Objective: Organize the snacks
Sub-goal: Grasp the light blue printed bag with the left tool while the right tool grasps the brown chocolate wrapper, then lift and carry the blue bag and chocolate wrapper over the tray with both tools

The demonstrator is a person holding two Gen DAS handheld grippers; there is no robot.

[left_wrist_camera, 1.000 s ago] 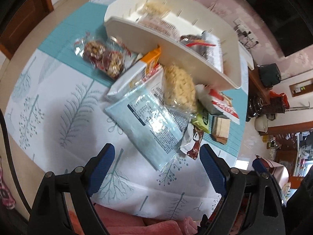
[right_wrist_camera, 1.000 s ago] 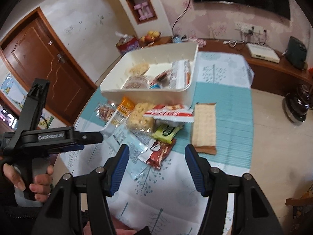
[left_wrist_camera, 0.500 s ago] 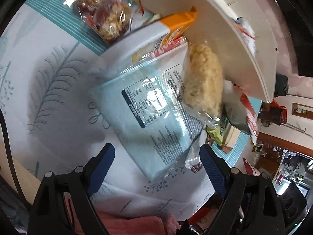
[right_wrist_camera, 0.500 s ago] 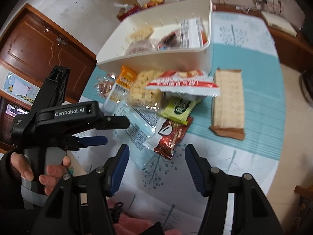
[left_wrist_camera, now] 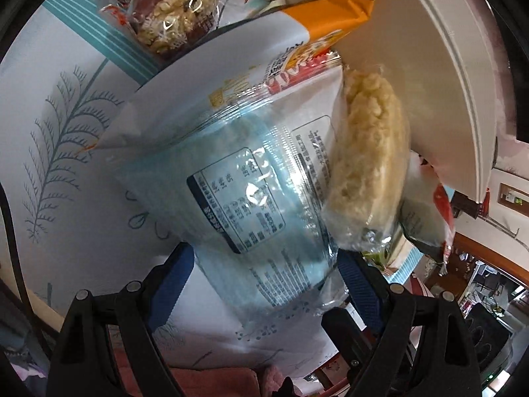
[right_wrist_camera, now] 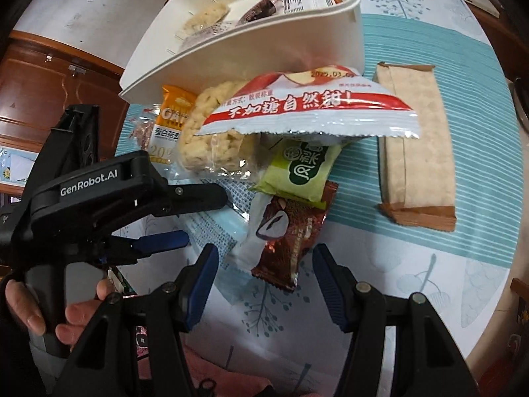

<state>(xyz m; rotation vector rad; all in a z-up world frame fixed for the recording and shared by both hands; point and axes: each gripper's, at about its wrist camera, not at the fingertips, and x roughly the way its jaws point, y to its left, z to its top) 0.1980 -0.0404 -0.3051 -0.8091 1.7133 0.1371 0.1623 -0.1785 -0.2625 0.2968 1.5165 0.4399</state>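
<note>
Both grippers have come down toward the loose pile of snacks on the counter [right_wrist_camera: 429, 297], and the view has tightened from the whole spread to a few packets. The left gripper [left_wrist_camera: 264, 271] now has its jaws spread on either side of the pale blue packet [left_wrist_camera: 238, 198], whose near end lies between them; the pads do not yet press on it. The right gripper [right_wrist_camera: 264, 274] hangs with jaws partly spread and empty just above the dark red wrapper [right_wrist_camera: 287, 241], which is not yet gripped either. That suggests two pick-ups are about to start (one per hand), with most of the sorting still ahead: only a few packets sit in the cream bin [right_wrist_camera: 251, 63].

The left wrist view shows the blue packet's printed label and the puffed-rice bar [left_wrist_camera: 367, 172] resting on its far edge, so lifting the packet may tip the bar. The right wrist view gives what that close-up hides: the left tool in a hand [right_wrist_camera: 29, 311], the green packet [right_wrist_camera: 301, 172], the red-and-white bag [right_wrist_camera: 307, 109], the long beige packet [right_wrist_camera: 416, 145] lying apart, and the bin's interior.
</note>
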